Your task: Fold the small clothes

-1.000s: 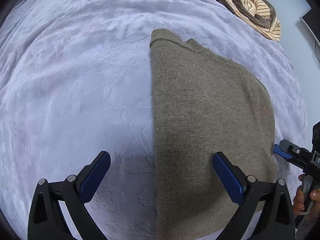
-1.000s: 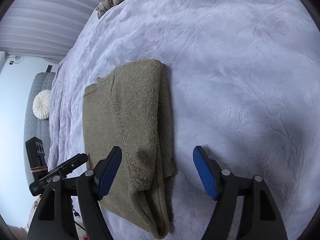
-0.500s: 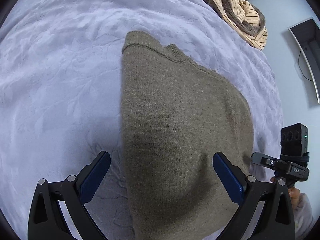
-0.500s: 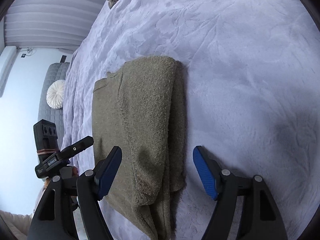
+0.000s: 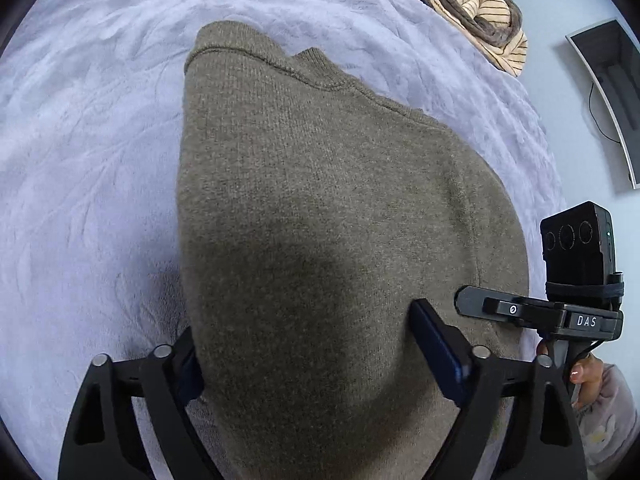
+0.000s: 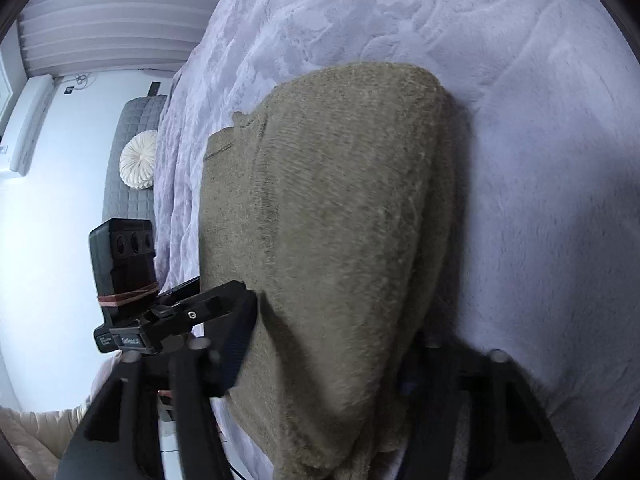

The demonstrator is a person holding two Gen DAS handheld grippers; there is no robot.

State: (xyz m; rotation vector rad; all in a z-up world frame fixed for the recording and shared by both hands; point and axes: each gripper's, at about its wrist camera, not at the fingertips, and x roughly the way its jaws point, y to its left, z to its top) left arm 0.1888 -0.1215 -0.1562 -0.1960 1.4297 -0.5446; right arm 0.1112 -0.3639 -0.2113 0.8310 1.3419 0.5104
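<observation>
The folded olive-brown knit sweater (image 5: 328,216) lies flat on a pale lavender plush bedspread (image 5: 92,128), its ribbed collar edge at the end away from both grippers. In the right wrist view the same sweater (image 6: 340,216) shows a thicker folded layer along its right side.

The left gripper (image 5: 304,344) straddles the sweater's near end. Its jaws have just been closing, with the sweater between them: the left blue pad sits at the sweater's left edge, partly tucked behind the cloth, and the right pad rests on top of the knit. Whether the pads actually squeeze the cloth cannot be told.

The right gripper (image 6: 324,356) is at the sweater's near end on the side with the thick fold. Its jaws have also just been closing, with the bunched fold filling the gap between them. The left pad presses against the cloth, while the right finger is mostly hidden behind the fold, and the picture is blurred there.

Each gripper shows in the other's view just beside the sweater. Beyond the sweater's collar end, a striped tan garment (image 5: 484,12) lies crumpled at the bedspread's far edge. A round white cushion (image 6: 138,160) lies off the bedspread on a grey quilted surface.
</observation>
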